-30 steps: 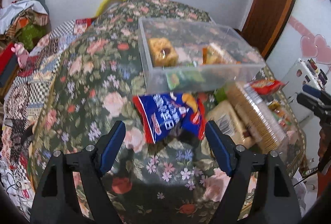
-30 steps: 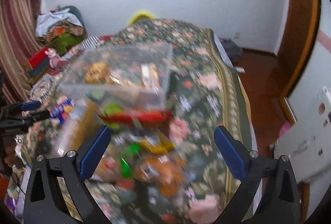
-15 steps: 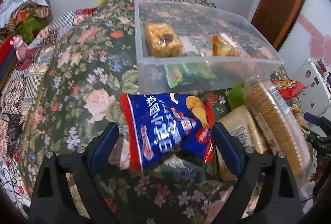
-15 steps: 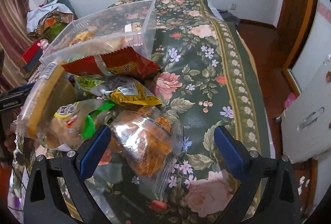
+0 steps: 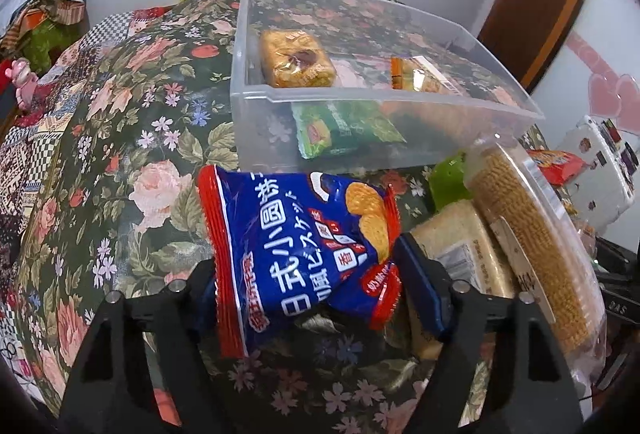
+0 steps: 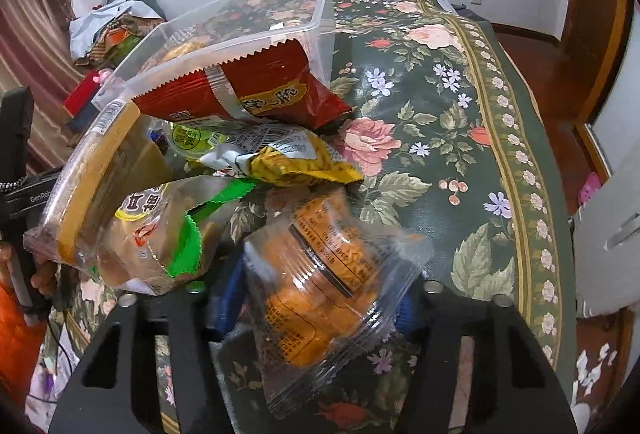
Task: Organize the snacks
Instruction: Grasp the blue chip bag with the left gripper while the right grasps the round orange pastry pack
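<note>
Floral surface (image 6: 440, 137) carries the snack pile beside a bin (image 5: 360, 101); left claw (image 5: 308, 294) clamps the blue bag (image 5: 304, 246), right claw (image 6: 316, 318) clamps an orange pack (image 6: 320, 286), likely bin-bound.

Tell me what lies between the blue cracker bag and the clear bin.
Left wrist view: only flowered tablecloth between the blue cracker bag and the clear bin.
</note>
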A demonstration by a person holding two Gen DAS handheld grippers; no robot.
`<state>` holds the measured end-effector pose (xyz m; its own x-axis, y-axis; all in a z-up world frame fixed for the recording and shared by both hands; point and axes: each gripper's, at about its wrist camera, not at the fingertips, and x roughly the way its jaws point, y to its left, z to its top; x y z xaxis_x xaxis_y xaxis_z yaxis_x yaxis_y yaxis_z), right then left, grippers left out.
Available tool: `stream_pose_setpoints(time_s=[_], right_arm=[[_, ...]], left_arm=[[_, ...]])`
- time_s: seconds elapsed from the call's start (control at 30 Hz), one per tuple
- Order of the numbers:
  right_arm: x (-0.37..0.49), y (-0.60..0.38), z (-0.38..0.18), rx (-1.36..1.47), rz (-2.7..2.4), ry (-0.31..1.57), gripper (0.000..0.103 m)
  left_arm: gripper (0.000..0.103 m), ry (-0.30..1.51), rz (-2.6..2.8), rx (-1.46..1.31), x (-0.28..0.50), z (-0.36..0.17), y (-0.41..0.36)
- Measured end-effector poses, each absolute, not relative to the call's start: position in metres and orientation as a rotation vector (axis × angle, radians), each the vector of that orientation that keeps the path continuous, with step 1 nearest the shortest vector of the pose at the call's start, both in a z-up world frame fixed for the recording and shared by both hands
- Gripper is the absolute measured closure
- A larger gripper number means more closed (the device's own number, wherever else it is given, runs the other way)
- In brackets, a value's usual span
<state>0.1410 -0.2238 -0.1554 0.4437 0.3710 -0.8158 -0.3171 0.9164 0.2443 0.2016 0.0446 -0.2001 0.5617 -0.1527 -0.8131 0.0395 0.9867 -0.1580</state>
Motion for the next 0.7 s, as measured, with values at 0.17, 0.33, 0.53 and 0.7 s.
stream_pose_setpoints(time_s=[0.17, 0.33, 0.53, 0.7], right_arm=[[0.136, -0.228, -0.151, 0.069, 0.414, 1.017, 0.054], [0.129, -0.239, -0.142, 0.079, 0.397, 0.999, 0.055], [0.127, -0.250, -0.121, 0.080, 0.378, 0.945, 0.055], [0.130, -0.253, -0.096, 0.078, 0.371, 0.879, 0.055]], left_arm=[[0.030, 0.957, -0.107, -0.112, 0.188, -0.195, 0.045], [0.037, 0.922, -0.097, -0.100, 0.173, -0.179, 0.047], [0.039, 0.874, -0.102, -0.110, 0.164, -0.156, 0.049], [0.041, 0.828, -0.100, -0.103, 0.155, -0.138, 0.047]])
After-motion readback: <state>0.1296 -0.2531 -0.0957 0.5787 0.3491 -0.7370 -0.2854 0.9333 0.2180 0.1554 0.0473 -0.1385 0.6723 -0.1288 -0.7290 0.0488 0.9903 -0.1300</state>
